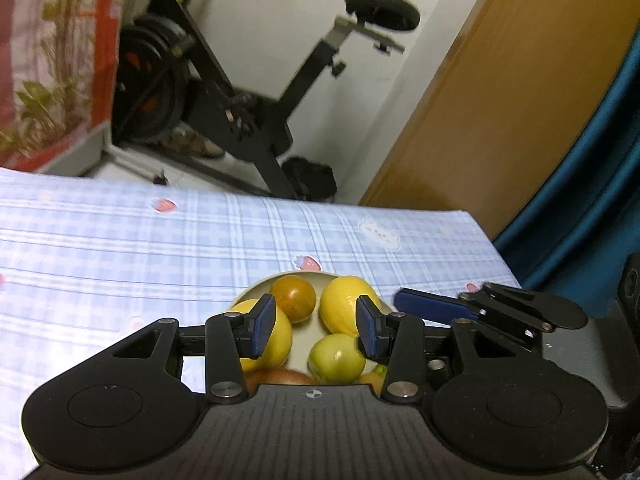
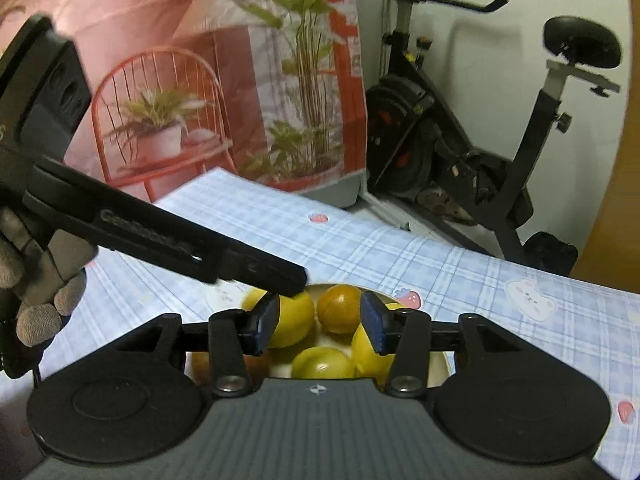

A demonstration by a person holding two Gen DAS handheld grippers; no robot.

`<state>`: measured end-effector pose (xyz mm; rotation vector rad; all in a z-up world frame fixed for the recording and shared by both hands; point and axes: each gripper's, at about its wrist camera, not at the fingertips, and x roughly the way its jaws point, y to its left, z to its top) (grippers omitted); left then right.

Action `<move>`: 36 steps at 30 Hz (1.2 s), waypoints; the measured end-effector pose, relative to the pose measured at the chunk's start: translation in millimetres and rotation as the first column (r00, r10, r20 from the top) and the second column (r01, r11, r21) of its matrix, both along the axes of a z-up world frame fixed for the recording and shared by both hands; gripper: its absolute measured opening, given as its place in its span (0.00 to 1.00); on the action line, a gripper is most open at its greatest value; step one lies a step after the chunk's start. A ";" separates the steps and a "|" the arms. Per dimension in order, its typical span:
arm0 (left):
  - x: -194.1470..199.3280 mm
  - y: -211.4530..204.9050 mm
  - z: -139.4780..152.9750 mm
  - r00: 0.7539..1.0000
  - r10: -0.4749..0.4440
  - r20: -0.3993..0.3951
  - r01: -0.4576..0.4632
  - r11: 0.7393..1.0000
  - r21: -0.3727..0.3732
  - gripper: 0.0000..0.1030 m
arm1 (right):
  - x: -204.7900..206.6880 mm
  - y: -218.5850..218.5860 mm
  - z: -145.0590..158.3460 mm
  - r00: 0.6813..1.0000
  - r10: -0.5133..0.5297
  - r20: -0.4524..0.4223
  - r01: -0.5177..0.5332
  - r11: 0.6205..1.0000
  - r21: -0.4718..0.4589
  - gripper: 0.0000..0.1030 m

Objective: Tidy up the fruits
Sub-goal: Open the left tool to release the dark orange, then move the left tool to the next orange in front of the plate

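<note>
Raised lettering is seen along the side of the left gripper (image 2: 264, 276) in the right wrist view; it begins with "Gen", and the remainder is too blurred to be read. No other text, number or label can be read in either view.

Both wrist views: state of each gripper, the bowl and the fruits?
left gripper: open, empty, above the bowl.
right gripper: open, empty, above the bowl.
bowl: upright on the checked tablecloth, holding fruit.
orange fruit: in the bowl, at the far side.
yellow fruits: in the bowl, ungripped.
green fruit: in the bowl, ungripped.
</note>
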<state>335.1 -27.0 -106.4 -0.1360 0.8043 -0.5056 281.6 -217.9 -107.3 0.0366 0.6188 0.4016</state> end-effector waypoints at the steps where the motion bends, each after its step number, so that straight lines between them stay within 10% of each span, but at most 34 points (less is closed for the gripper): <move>1: -9.0 2.7 4.1 1.000 0.006 0.019 -0.006 1.000 0.005 0.45 | -7.9 0.8 3.7 1.000 -0.012 0.013 0.012 1.000 0.009 0.46; 14: -85.5 23.1 13.9 0.992 0.083 0.094 -0.088 0.995 0.046 0.45 | -95.8 16.7 14.8 0.993 -0.100 0.058 0.094 0.991 0.097 0.52; 36: -110.6 32.8 -51.4 0.992 0.051 -0.114 -0.051 0.999 0.001 0.45 | -128.6 50.2 -41.7 0.993 0.049 -0.110 -0.043 0.998 0.054 0.52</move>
